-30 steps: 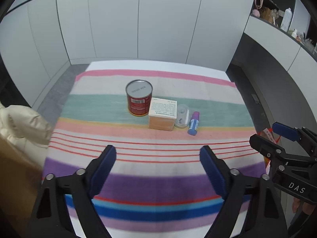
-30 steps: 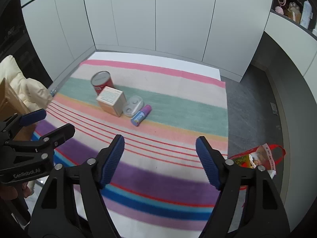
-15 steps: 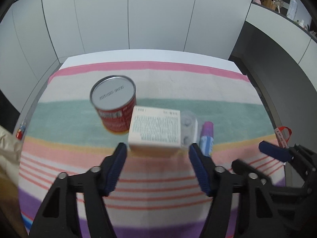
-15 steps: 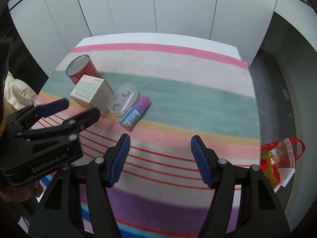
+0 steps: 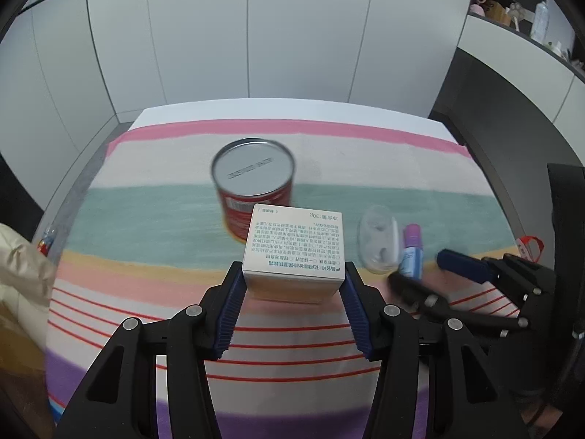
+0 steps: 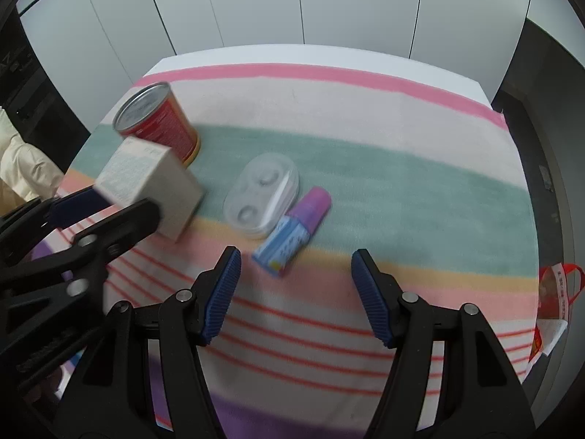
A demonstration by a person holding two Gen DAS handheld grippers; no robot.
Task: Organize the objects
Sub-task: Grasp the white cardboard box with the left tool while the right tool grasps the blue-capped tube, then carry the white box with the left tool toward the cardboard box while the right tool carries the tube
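A white box with printed text (image 5: 295,247) stands on the striped cloth, and my left gripper (image 5: 292,287) has its blue pads against both of the box's sides. The box also shows in the right wrist view (image 6: 146,186). A red can (image 5: 254,186) stands just behind the box. A clear plastic case (image 6: 261,194) and a purple-capped tube (image 6: 292,232) lie side by side right of the box. My right gripper (image 6: 294,281) is open and empty, just in front of the tube.
The striped cloth (image 6: 402,190) covers a white table with white cabinet doors behind. A red bag (image 6: 555,292) lies off the table's right edge. A cream fabric object (image 5: 22,267) sits at the left edge.
Both grippers moved forward toward the objects. The left gripper's jaws narrowed and came to the box's sides. The right gripper came close to the tube.
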